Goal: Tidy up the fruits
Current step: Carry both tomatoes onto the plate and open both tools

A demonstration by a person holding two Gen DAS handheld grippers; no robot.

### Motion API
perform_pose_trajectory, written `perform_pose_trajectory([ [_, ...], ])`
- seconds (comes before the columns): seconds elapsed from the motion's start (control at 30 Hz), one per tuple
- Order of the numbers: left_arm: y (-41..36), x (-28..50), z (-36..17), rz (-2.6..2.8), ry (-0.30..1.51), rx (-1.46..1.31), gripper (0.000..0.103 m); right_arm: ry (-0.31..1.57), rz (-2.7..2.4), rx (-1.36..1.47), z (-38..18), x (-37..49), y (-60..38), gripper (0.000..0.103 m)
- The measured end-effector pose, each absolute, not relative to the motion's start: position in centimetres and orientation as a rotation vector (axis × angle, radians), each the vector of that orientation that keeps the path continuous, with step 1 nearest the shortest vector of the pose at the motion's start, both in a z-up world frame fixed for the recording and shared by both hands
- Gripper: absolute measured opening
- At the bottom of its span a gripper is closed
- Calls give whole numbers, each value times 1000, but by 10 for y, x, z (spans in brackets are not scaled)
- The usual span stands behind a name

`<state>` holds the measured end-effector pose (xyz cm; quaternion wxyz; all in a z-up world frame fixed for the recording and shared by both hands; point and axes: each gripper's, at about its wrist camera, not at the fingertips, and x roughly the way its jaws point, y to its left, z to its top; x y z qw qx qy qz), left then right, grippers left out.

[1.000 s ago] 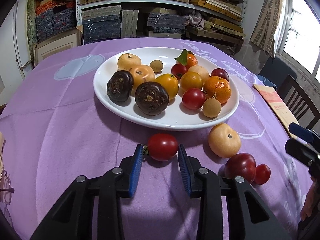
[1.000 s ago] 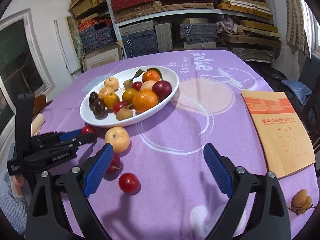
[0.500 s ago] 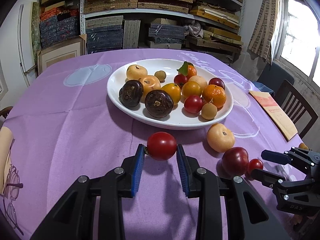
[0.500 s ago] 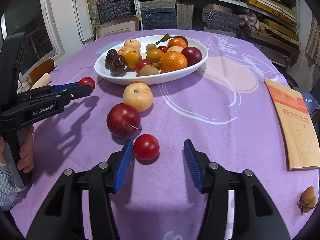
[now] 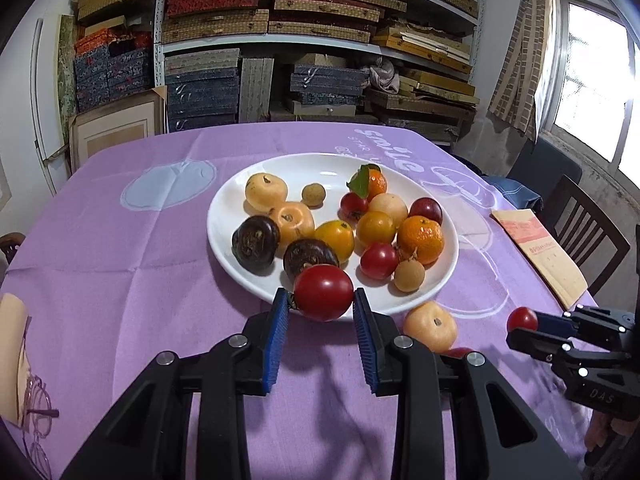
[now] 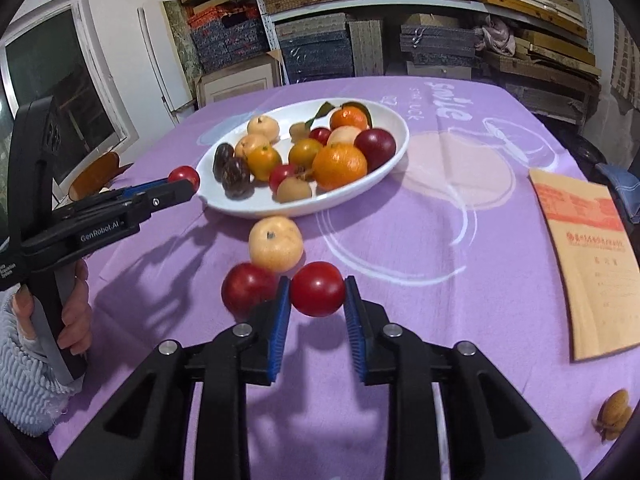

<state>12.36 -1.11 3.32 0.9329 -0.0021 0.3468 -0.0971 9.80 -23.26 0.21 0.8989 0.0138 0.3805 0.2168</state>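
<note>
My left gripper (image 5: 322,304) is shut on a red tomato (image 5: 323,298), held off the cloth just before the front rim of the white plate (image 5: 320,168) that carries several fruits. In the right wrist view that left gripper (image 6: 186,184) and its tomato (image 6: 184,176) hover at the plate's (image 6: 256,204) left edge. The jaws of my right gripper (image 6: 317,300) are closing, and their blue pads press on a smaller red tomato (image 6: 317,289). Beside it on the cloth lie a red plum (image 6: 248,286) and a pale yellow fruit (image 6: 275,244).
An orange booklet (image 6: 588,252) lies on the purple cloth to the right. A couple of brown longans (image 6: 614,414) sit near the front right edge. Glasses (image 5: 36,404) rest at the left edge. A dark chair (image 5: 588,236) stands beyond the table on the right.
The left gripper has risen with its tomato toward the plate's rim. The right gripper swung in over the small tomato beside the plum and closed from wide open onto it.
</note>
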Motion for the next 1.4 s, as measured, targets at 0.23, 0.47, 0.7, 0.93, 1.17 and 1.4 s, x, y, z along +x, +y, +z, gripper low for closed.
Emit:
perform_pose_trajectory([
  [0.23, -9, 162, 29, -160, 742, -15, 33, 791, 481, -1, 18, 154, -197, 26],
  [0.47, -10, 186, 23, -153, 771, -36, 40, 789, 453, -34, 13, 185, -173, 27],
  [0.7, -10, 180, 28, -139, 743, -52, 67, 724, 427, -13, 16, 176, -183, 49],
  [0.93, 13, 146, 48, -117, 712, -105, 73, 579, 354, 133, 45, 130, -244, 81],
  [1.17, -32, 86, 33, -199, 748, -22, 74, 536, 217, 347, 19, 91, -321, 92],
  [1.4, -90, 77, 11, -212, 775, 116, 75, 602, 190, 473, -1, 100, -351, 93],
])
